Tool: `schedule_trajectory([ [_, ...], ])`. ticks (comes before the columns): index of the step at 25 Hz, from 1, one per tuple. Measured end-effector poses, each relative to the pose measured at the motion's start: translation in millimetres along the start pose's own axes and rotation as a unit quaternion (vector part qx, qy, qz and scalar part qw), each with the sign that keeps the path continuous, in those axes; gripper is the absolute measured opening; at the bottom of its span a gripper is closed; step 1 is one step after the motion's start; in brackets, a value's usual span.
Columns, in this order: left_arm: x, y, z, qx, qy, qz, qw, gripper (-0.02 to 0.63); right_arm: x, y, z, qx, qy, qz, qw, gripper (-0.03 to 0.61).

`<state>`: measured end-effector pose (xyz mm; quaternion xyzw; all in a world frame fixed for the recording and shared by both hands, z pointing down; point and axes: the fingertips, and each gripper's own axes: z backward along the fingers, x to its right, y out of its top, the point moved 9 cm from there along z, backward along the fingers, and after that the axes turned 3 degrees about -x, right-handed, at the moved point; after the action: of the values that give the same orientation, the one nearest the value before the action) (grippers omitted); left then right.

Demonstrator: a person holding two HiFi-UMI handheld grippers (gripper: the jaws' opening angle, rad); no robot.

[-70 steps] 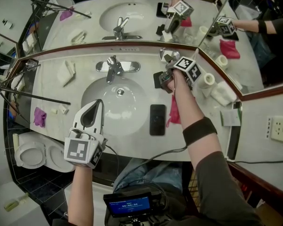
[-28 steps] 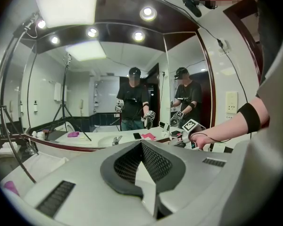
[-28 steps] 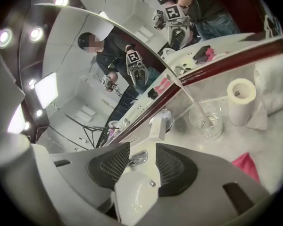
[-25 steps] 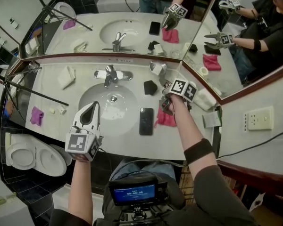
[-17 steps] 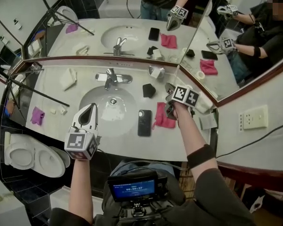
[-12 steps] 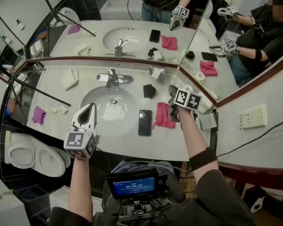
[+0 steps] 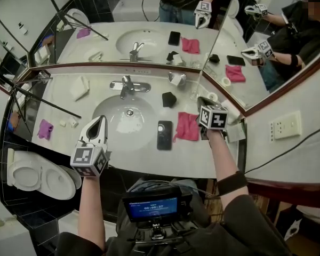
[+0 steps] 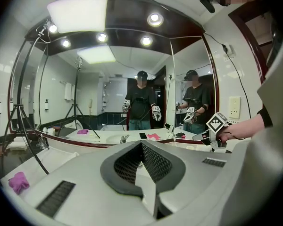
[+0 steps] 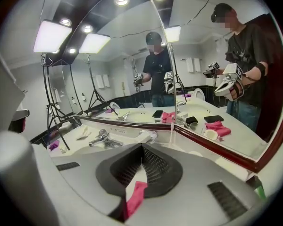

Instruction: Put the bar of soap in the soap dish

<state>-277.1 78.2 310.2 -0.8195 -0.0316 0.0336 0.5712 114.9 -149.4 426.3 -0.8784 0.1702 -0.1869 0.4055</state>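
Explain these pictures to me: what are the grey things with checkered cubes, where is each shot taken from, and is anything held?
No robot here: a person holds a two-jaw gripper in each hand; the marker cubes are part of them. The overhead picture comes from a camera on the person's head, looking down at a bathroom counter; the left gripper hangs over the sink's left rim, the right gripper at the counter's right. The other two come from cameras riding on each gripper, looking along its jaws. Both pairs of jaws are shut, nothing held; the pink under the right jaws is the pink cloth lying on the counter. Also there: a black phone, a small black object, a shiny dish and the faucet. The mirrors repeat everything.
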Motion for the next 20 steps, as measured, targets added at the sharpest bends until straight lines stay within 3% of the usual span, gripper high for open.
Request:
schedule_trajectory([
  [6,-1,-3,-2,0.011,-0.007,-0.016,0.9998,0.000,5,-2,7,0.002,-0.002,-0.002,1.000,0.009],
  [12,6,12,-2,0.011,-0.013,0.006,0.9998,0.000,5,1,11,0.007,-0.005,0.005,1.000,0.009],
  [20,-15,-1,-7,0.003,-0.020,-0.006,0.9998,0.000,-1,-1,25,0.015,-0.007,0.022,1.000,0.009],
])
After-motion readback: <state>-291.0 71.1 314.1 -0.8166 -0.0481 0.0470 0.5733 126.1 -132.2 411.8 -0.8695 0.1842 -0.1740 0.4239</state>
